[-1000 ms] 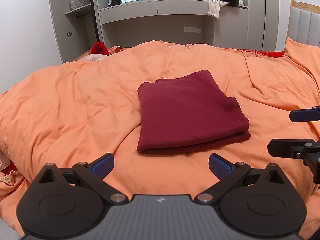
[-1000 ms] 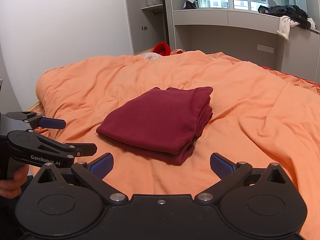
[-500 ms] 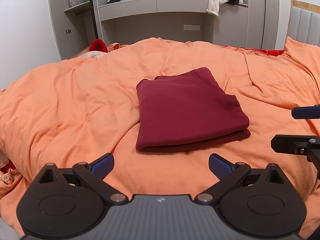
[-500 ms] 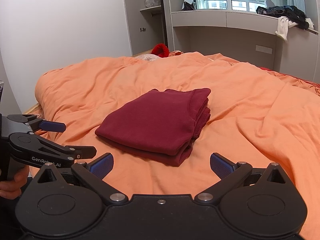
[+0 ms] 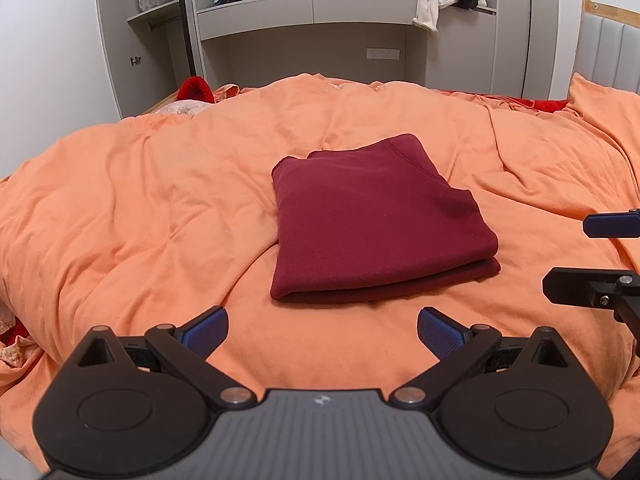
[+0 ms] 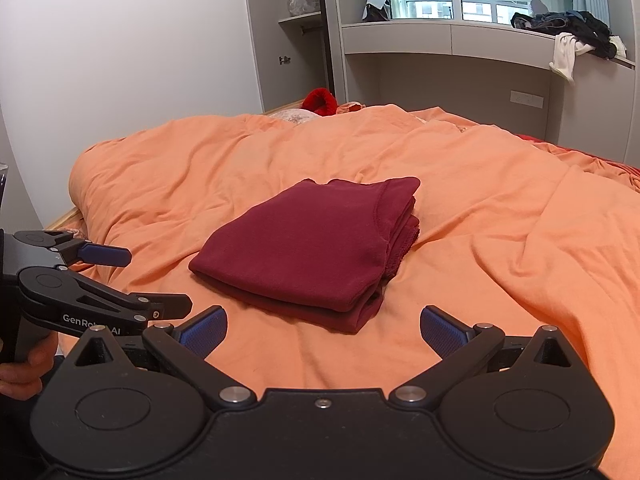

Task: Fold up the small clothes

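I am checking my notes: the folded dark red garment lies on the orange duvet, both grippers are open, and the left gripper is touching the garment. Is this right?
Not quite. The left gripper is not touching the folded dark red garment; the left wrist view shows bare orange duvet between them. The right gripper is likewise open and empty.

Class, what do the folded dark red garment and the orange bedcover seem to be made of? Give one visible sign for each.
Garment: probably a soft matte knit, cotton-like; fine ribbed texture and stitched hems show at its edges.
Bedcover: probably smooth matte woven cotton over padding; it puffs up and holds soft creases.
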Action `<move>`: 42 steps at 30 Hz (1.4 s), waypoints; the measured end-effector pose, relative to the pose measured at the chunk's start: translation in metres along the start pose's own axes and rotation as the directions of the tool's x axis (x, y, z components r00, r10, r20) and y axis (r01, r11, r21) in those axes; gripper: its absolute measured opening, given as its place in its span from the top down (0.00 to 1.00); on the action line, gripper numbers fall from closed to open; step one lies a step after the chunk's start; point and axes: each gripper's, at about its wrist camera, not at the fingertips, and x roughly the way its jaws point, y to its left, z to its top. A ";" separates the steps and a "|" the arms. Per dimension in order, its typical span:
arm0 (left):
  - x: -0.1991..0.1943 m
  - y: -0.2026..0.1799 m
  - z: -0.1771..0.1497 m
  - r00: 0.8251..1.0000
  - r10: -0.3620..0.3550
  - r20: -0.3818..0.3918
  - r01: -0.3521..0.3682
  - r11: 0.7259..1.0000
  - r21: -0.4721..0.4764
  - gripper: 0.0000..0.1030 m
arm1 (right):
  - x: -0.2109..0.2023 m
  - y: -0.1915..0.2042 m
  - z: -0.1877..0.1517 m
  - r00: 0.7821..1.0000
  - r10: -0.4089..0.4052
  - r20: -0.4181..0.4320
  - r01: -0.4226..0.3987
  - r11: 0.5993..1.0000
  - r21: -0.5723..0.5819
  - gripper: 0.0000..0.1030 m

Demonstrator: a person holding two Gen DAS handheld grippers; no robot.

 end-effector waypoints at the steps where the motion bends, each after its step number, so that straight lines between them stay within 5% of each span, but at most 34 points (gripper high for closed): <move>1: 0.000 0.000 0.000 1.000 0.000 -0.002 0.000 1.000 0.000 0.01 | 0.000 0.000 0.000 1.000 -0.001 0.000 0.001 1.000 0.000 0.00; 42: 0.001 -0.002 0.001 1.000 -0.008 -0.010 0.008 1.000 0.004 0.01 | 0.001 -0.002 0.001 1.000 0.000 0.001 0.000 1.000 -0.001 0.00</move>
